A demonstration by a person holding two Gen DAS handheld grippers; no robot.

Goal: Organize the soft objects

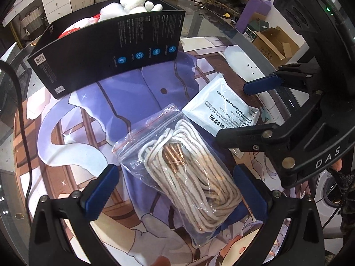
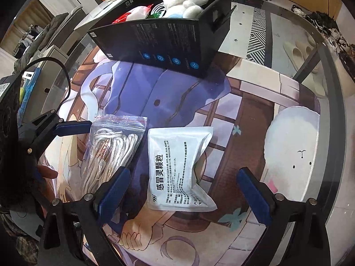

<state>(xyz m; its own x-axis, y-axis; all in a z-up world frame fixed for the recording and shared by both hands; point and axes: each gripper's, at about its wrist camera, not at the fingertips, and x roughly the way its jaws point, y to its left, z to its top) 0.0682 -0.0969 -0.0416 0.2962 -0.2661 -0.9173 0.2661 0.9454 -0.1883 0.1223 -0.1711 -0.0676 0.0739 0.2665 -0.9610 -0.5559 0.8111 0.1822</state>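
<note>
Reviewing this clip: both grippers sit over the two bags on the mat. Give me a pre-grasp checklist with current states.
1. Left gripper open, jaws either side of the zip bag of cord: ok.
2. Right gripper open around the white sachet: ok.
3. Bags lying apart, not overlapping: ok.
4. Black box open on top to receive them: ok.
5. Spare room in the box beside the plush toys: cannot tell.
6. Fingers low enough to pinch the bags: cannot tell.

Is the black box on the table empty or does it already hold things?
Not empty: the black box holds white plush toys and other soft items above its rim.
</note>
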